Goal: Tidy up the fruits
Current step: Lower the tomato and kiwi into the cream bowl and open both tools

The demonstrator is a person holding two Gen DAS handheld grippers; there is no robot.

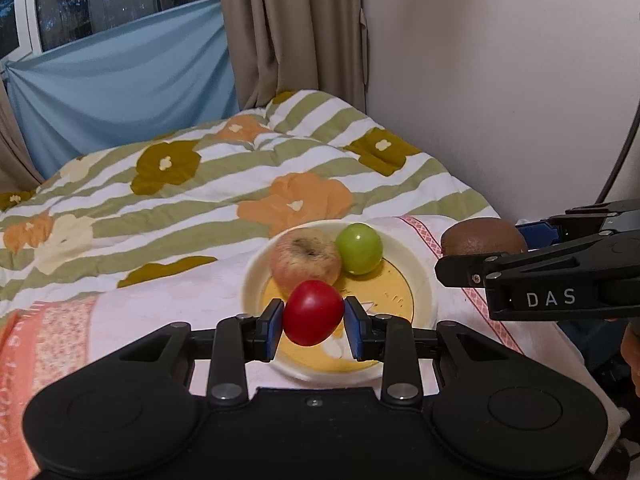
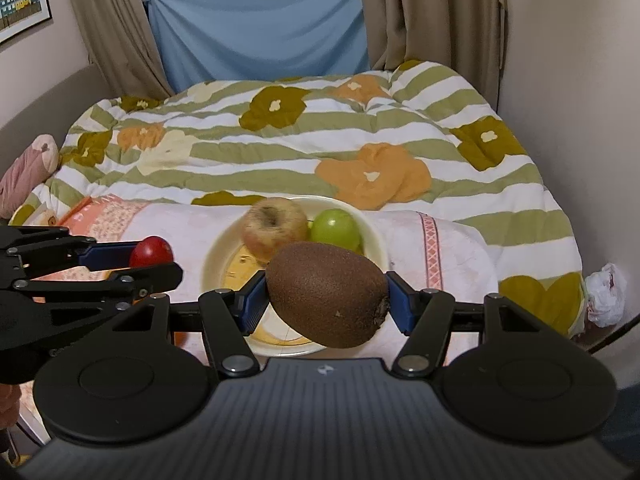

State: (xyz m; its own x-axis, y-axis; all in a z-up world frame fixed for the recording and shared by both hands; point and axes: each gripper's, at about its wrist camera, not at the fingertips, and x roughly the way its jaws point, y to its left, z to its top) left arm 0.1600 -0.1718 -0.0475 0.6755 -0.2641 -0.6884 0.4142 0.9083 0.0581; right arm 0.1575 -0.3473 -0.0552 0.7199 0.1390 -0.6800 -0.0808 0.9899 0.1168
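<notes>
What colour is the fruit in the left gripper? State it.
Red: the small round fruit, clearest in the left wrist view.

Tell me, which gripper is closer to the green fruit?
Hard to call. The left gripper and the right gripper both hover at the plate's near edge, short of the green fruit.

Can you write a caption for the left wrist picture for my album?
Left gripper carries a red fruit over the plate holding an apple and green fruit.

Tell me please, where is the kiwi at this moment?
The kiwi is clamped in the right hand-held gripper, held in the air over the near edge of the plate, in front of the apple and green fruit.
</notes>
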